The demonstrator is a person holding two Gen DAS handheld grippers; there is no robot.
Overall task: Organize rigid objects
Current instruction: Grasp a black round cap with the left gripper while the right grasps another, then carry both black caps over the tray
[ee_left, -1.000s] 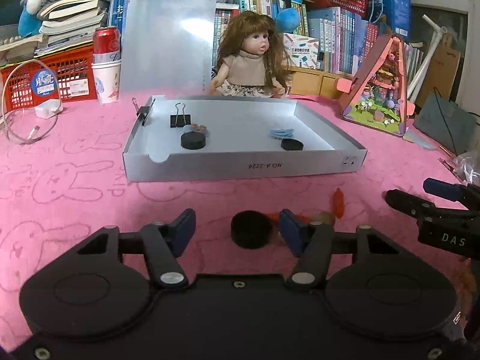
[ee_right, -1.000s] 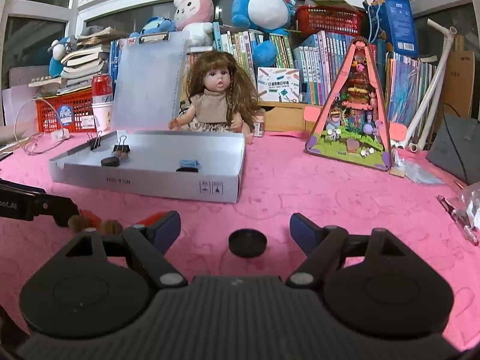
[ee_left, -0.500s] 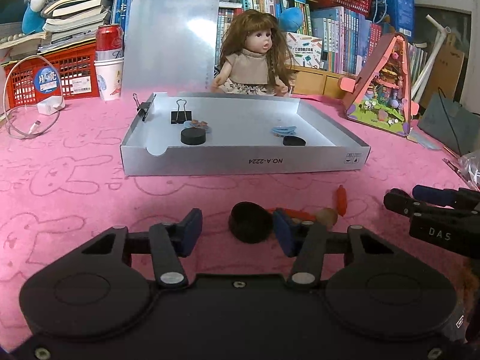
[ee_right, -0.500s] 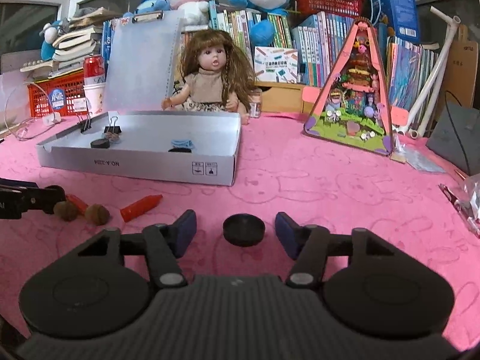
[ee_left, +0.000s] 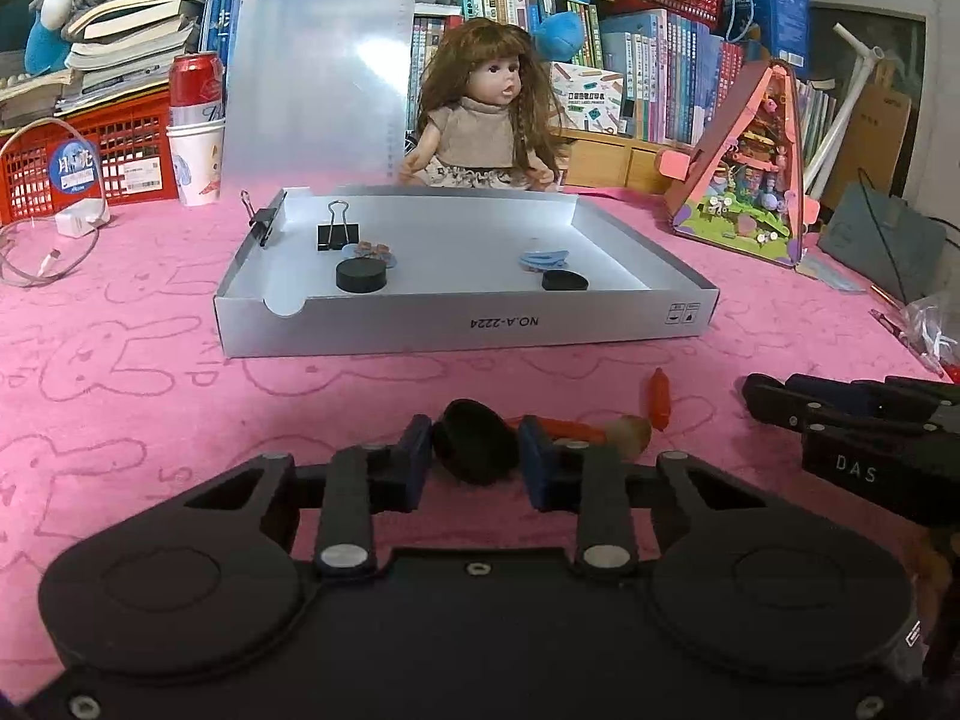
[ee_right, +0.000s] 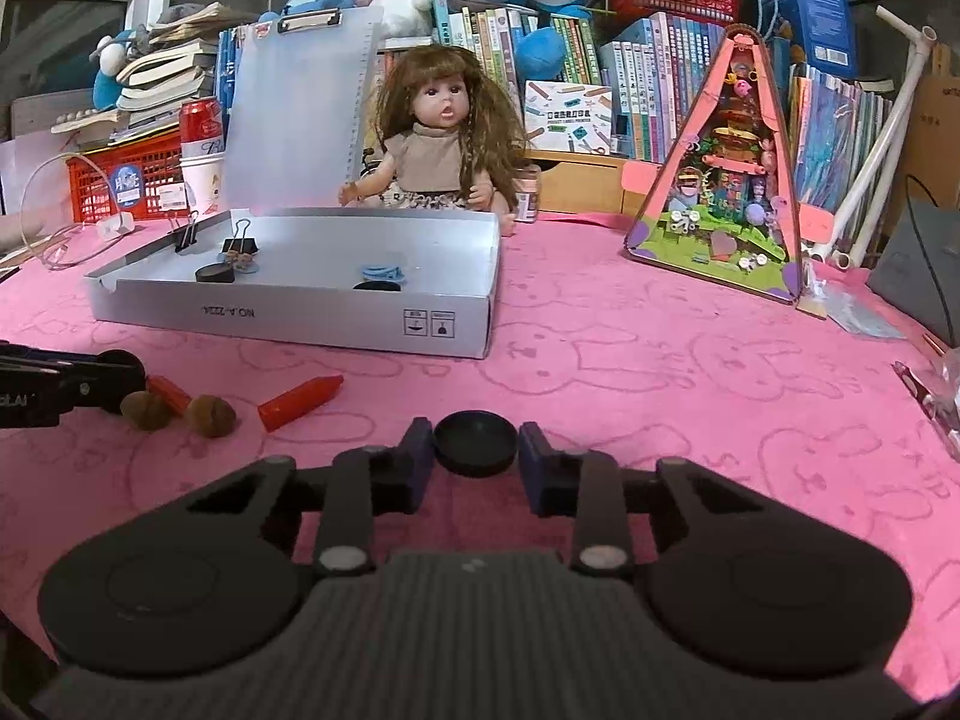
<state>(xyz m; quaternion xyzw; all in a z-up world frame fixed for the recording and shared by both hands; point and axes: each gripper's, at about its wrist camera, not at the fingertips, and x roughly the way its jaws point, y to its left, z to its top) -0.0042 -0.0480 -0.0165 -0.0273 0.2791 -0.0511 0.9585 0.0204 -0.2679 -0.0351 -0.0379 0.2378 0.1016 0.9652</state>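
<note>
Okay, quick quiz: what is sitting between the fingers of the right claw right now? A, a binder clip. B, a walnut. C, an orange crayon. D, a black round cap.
D: in the right wrist view a black round cap sits between the blue pads of the right claw, while the orange crayon lies apart on the pink cloth.

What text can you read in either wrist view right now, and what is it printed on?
"NO.A-2224", upside down: front wall of the silver cardboard tray.
"DAS": side of the right gripper, seen from the left wrist.
"BLA", cut off at the frame edge: left gripper, seen from the right wrist.
Too small or blurred: book spines, red crate label, soda can.
</note>
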